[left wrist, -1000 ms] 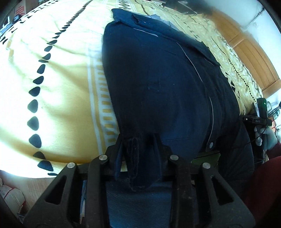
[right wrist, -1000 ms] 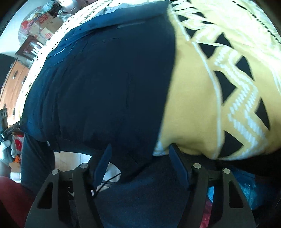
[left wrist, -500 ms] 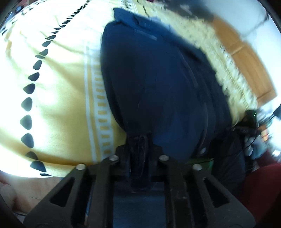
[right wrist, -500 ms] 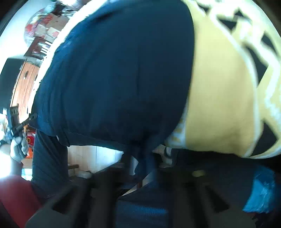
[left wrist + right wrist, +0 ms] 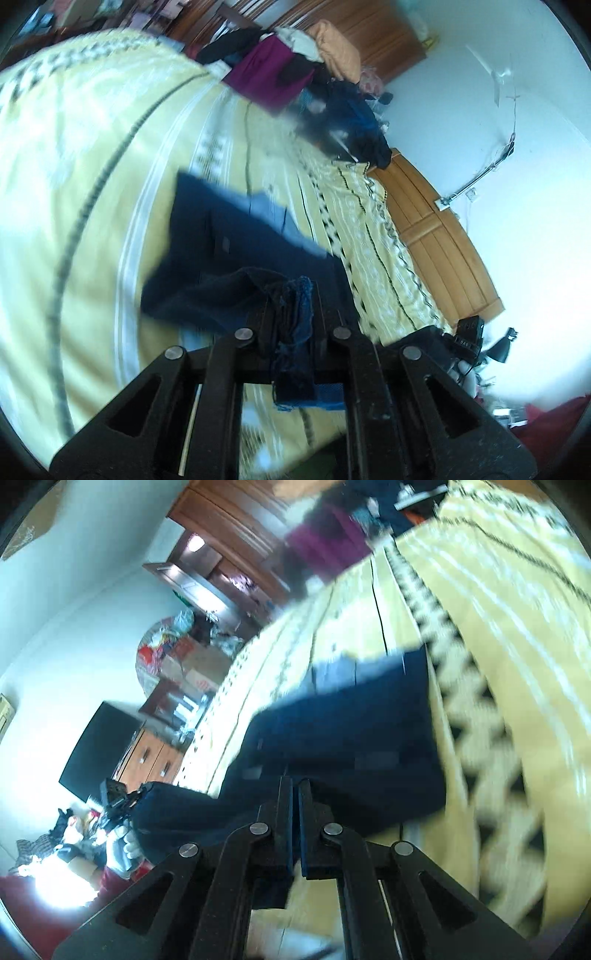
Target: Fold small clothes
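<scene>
Garment (image 5: 236, 254) — one, dark navy, draped over one yellow patterned bedspread (image 5: 85, 192), left gripper (image 5: 293, 306) clamped on a bunched hem at 6 o'clock, right gripper (image 5: 295, 794) pinched tight on another edge — clothes pile (image 5: 295, 66) at 12 o'clock.

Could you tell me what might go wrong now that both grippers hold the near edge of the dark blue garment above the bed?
The left gripper pinches only a thin bunched corner of the dark blue garment, so it may slip free. The right gripper shows little cloth between its jaws; its hold looks weak. The far edge looks rumpled on the yellow bedspread, risking a crooked fold.
</scene>
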The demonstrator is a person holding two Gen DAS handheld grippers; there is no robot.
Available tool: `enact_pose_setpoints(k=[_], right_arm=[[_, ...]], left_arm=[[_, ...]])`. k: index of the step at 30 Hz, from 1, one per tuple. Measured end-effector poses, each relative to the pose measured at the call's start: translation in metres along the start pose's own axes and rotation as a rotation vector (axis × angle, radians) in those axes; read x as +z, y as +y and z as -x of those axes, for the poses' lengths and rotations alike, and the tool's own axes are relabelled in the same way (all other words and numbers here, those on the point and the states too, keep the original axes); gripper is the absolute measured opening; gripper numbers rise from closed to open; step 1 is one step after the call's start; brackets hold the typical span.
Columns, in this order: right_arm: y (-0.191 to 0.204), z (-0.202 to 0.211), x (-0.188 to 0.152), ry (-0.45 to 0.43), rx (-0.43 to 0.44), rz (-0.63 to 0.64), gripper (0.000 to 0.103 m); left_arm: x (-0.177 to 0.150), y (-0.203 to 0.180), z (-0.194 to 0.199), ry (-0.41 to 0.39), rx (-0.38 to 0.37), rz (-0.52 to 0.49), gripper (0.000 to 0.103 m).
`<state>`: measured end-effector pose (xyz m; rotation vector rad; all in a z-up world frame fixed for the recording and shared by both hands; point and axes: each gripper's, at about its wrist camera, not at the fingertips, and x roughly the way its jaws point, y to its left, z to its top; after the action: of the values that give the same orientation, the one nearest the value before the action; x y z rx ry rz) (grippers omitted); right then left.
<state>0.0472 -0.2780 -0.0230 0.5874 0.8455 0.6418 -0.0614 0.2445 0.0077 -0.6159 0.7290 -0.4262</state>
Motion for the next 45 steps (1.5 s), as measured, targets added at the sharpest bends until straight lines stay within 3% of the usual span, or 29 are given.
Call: enact_pose_setpoints(k=[3,5,8,11,13,15,18,19,21,25,31,36,37,40,43,45], right_arm=[[-0.021,-0.046,0.056,0.008,-0.038,0.000,0.003],[-0.042,-0.084,0.081,0.037,-0.093,-0.005,0.003],[-0.079,-0.146,0.100,0.120,-0.204,0.011,0.006],[-0.116,-0.189,0.097,0.208,-0.294,0.001,0.014],[-0.129,-0.197,0.096,0.215,-0.346,0.005,0.034],[-0.133,-0.191,0.097,0.187,-0.322,0.008,0.046],[-0.130,-0.181,0.096,0.159,-0.309,0.050,0.049],[-0.129,-0.179,0.096,0.152,-0.310,0.063,0.053],[-0.129,-0.179,0.094,0.150,-0.293,0.072,0.058],[-0.138,-0.195,0.088,0.163,-0.301,0.062,0.058],[-0.136,-0.207,0.090,0.151,-0.322,0.110,0.058],[-0.126,-0.215,0.093,0.143,-0.327,0.162,0.059],[-0.124,-0.217,0.093,0.147,-0.333,0.172,0.059],[-0.122,-0.222,0.093,0.154,-0.362,0.201,0.059],[-0.119,-0.223,0.095,0.148,-0.373,0.233,0.059],[-0.120,-0.226,0.098,0.153,-0.371,0.244,0.059]], left_arm=[[0.041,0.003,-0.051,0.024,0.057,-0.025,0.013],[0.055,0.014,-0.091,0.049,0.147,-0.045,0.015],[0.062,0.061,-0.159,0.154,0.283,-0.025,0.020],[0.055,0.103,-0.201,0.268,0.350,0.019,0.025],[0.053,0.104,-0.197,0.264,0.329,0.012,0.025],[0.057,0.094,-0.183,0.230,0.300,-0.036,0.028],[0.065,0.090,-0.164,0.163,0.291,-0.102,0.046],[0.067,0.088,-0.157,0.140,0.309,-0.136,0.058],[0.071,0.090,-0.151,0.119,0.325,-0.192,0.064],[0.087,0.103,-0.169,0.173,0.338,-0.230,0.063],[0.090,0.097,-0.210,0.271,0.387,-0.391,0.062],[0.096,0.111,-0.233,0.288,0.410,-0.370,0.062],[0.095,0.110,-0.235,0.286,0.396,-0.373,0.059],[0.090,0.100,-0.243,0.291,0.372,-0.427,0.025],[0.089,0.095,-0.242,0.275,0.372,-0.454,0.016],[0.092,0.096,-0.238,0.256,0.359,-0.440,0.016]])
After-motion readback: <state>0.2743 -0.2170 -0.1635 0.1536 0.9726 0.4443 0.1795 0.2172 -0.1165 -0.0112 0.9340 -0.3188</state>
